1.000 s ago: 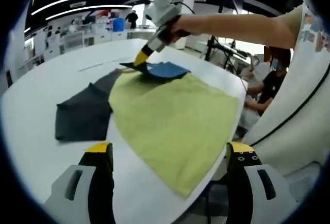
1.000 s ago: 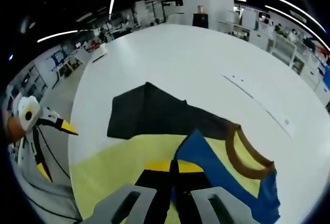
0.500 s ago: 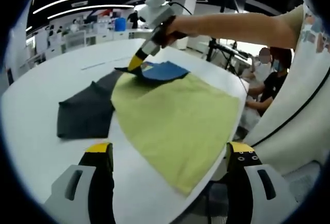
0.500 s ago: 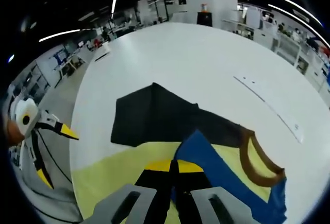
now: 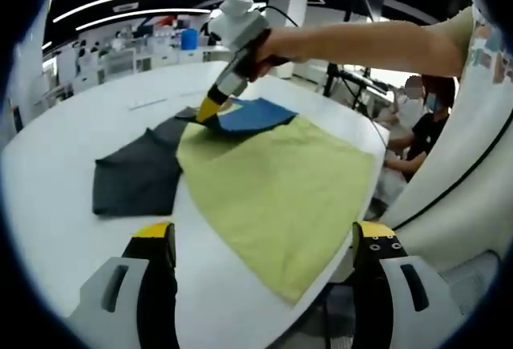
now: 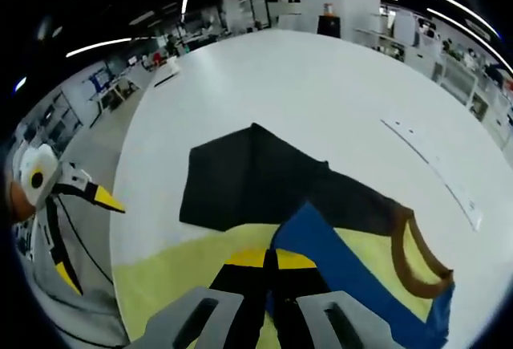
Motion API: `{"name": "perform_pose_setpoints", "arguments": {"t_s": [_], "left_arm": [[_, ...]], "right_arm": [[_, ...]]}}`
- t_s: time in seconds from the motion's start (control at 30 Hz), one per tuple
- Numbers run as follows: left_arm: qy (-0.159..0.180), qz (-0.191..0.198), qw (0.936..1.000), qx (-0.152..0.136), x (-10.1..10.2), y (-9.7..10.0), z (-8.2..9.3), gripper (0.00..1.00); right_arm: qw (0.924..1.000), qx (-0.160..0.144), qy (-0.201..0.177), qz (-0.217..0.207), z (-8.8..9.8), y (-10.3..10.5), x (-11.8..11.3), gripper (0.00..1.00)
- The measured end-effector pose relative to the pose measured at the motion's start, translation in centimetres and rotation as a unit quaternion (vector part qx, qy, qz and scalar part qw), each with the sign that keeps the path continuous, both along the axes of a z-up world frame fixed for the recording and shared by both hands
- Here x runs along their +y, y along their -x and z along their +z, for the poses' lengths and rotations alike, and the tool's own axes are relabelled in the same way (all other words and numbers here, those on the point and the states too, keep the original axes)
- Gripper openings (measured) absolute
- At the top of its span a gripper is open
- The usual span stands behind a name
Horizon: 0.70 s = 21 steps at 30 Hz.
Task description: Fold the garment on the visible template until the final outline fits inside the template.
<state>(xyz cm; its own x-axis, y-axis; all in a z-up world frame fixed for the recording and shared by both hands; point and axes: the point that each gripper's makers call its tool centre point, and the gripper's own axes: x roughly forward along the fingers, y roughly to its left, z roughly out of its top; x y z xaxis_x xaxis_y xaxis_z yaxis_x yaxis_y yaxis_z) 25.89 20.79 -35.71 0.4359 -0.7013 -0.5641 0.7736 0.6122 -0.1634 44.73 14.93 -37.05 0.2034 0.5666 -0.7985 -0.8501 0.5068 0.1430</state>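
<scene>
Left gripper view looked across a white round table [image 5: 64, 172] toward the garment [image 5: 272, 188], a yellow-green shirt spread flat with a dark grey sleeve [image 5: 136, 176] lying to its left and a blue panel [image 5: 248, 115] at the far end; desks and shelving stood in the background, and a seated person [image 5: 421, 132] was beyond the table's right edge. The left gripper [image 5: 264, 241] hovered at the near table edge, its yellow-tipped jaws spread wide with nothing between them. The right gripper [image 5: 210, 108] reached in from the right on an outstretched bare arm [image 5: 361, 40], angled down with its tip on the blue fabric. Compared with a second earlier, the blue panel had been drawn slightly nearer over the yellow-green cloth. Right gripper view showed the right gripper [image 6: 267, 259] from behind, jaws pressed together on the blue panel [image 6: 337, 257] – its brown collar [image 6: 417, 257] curved off to the right, the dark sleeve [image 6: 248, 180] lay ahead, and the left gripper [image 6: 68, 229] hung off the table's left edge, jaws apart. The white table [image 6: 321, 92] stretched away – the whole scene had shifted a little downward from the earlier frame.
</scene>
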Motion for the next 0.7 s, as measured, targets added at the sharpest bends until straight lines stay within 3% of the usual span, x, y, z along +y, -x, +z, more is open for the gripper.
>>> {"name": "perform_pose_setpoints", "arguments": {"t_s": [0.33,0.5,0.7], "left_arm": [[-0.002,0.001,1.0,0.0,0.1,-0.1,0.1,0.88],[-0.002,0.002,1.0,-0.001,0.1,-0.3,0.1,0.88],[-0.002,0.004,1.0,-0.004,0.1,-0.5,0.3,0.88]], "right_arm": [[0.9994,-0.018,-0.023,0.018,0.6,-0.1,0.7,0.01],[0.9989,-0.034,-0.032,0.008,1.1,-0.7,0.5,0.2],[0.9977,-0.051,-0.045,-0.009,1.6,-1.4,-0.4,0.36]]}}
